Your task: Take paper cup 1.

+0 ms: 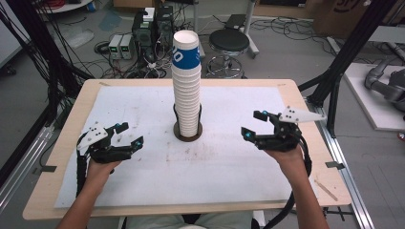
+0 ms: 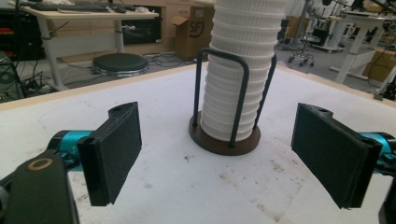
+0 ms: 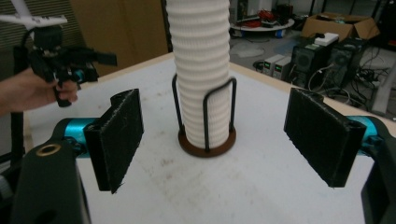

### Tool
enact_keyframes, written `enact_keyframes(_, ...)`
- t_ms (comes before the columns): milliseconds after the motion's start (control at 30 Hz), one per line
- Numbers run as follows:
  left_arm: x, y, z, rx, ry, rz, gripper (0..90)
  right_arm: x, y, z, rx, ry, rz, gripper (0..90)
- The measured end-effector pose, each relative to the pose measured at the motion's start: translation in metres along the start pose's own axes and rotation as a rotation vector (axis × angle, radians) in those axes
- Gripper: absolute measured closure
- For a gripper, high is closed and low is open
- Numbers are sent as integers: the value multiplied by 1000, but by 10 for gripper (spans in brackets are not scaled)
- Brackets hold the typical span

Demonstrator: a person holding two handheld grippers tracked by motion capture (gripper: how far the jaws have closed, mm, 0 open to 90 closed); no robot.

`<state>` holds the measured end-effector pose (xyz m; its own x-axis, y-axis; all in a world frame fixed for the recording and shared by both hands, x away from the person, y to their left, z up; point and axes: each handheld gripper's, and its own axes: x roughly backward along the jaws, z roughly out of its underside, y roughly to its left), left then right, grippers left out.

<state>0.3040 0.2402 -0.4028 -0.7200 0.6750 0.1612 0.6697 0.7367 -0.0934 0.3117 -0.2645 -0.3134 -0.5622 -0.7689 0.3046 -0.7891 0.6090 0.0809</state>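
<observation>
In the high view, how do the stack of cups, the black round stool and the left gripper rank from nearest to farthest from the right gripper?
1. Stack of cups: at the table's middle, in its holder, to the left of the right gripper.
2. Left gripper: across the table, on its left side.
3. Black round stool: on the floor beyond the table's far edge.

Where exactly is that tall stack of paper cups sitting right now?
In the high view, the tall stack of white paper cups stands upright in a dark wire holder with a round brown base, mid-table toward the far edge, between the left gripper and right gripper.
</observation>
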Motion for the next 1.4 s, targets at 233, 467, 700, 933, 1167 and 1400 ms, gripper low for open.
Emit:
enact_keyframes(233, -1, -3, 1, -5, 5, 14, 161, -22, 4, -49, 45, 17, -48, 203)
enact_keyframes(467, -1, -3, 0, 3, -9, 34, 161, -45, 10, -89, 97, 19, -94, 203)
enact_keyframes(700, -2, -2, 1, 11, -5, 35, 162, -73, 13, -128, 125, 46, -118, 203)
enact_keyframes(933, -2, -2, 2, 20, -9, 43, 163, -91, 15, -151, 138, 54, -125, 203)
enact_keyframes(1167, -2, -1, 2, 31, -15, 49, 164, -111, 13, -180, 125, 65, -103, 203)
enact_keyframes(1400, -3, 0, 3, 30, -12, 55, 163, -131, 11, -200, 105, 73, -93, 203)
